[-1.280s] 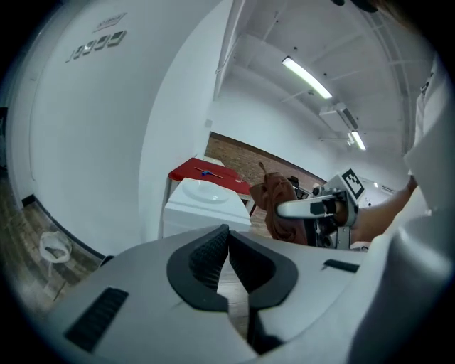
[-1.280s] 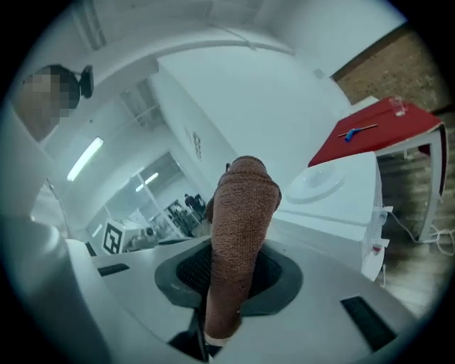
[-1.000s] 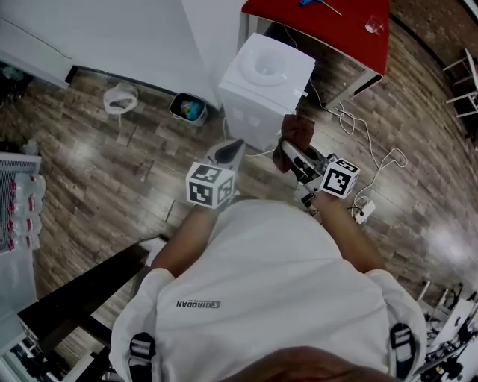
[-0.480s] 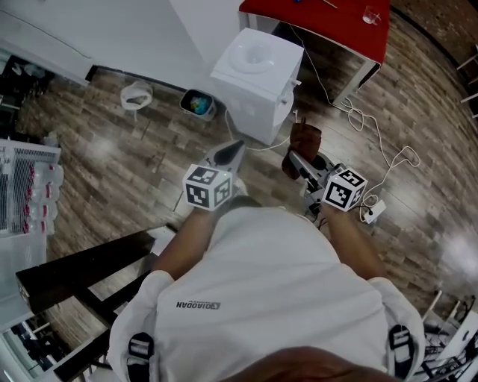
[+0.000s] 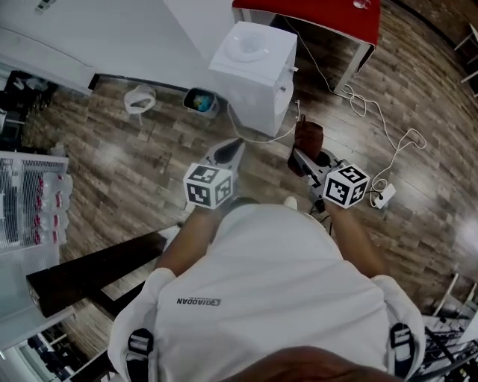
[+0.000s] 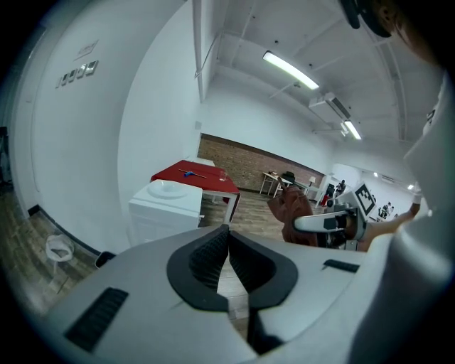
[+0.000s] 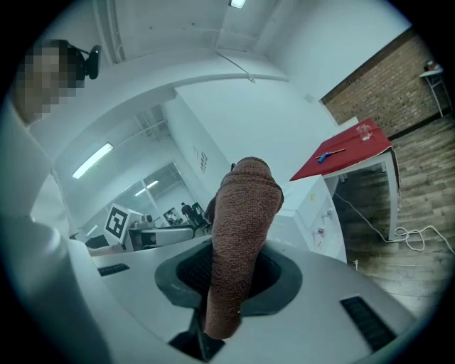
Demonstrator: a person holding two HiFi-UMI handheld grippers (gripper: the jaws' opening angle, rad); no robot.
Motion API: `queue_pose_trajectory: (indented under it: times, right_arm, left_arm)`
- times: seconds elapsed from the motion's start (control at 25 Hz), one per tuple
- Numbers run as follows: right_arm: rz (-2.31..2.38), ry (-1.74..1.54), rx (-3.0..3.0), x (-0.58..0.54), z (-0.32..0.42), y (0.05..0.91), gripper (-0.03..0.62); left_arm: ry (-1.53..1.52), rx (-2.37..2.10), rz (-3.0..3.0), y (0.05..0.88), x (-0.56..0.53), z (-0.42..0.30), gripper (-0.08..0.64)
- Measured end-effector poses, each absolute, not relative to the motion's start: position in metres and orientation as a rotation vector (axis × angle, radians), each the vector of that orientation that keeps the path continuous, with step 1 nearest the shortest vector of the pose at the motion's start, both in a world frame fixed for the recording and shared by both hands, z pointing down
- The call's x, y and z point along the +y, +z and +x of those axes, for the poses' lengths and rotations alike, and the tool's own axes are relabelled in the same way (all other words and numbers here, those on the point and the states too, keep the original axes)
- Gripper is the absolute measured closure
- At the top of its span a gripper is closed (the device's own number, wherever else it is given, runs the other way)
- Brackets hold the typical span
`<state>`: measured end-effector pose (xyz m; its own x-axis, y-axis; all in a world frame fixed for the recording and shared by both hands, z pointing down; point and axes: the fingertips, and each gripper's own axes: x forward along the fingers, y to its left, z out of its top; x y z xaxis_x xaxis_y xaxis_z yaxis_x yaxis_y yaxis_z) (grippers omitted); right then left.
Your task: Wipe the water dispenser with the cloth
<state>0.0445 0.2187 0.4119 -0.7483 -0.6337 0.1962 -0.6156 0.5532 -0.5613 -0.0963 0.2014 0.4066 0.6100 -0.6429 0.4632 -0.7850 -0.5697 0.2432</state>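
A white water dispenser stands on the wooden floor against the wall, ahead of me; it also shows in the left gripper view as the dispenser and in the right gripper view. A brown cloth sticks up from my right gripper, whose jaws are shut on it; the cloth fills the middle of the right gripper view. My left gripper is shut with nothing between its jaws. Both grippers hang short of the dispenser, not touching it.
A red table stands behind the dispenser. White cables and a power strip lie on the floor to the right. A small bin and a white stand sit left of the dispenser. A dark bench lies at the lower left.
The view has shifted so the dispenser sits farther up the frame. Both grippers keep their pose, the right still holding the cloth.
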Motion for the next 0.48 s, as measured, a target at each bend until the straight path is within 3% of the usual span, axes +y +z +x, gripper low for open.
queue_pose_trajectory:
  times: [0.48]
  right_arm:
    - [-1.359, -0.935, 2.666, 0.250, -0.019, 0.416, 0.520]
  left_arm:
    - [0.446, -0.969, 2.507, 0.407, 0.213, -0.142, 0.559]
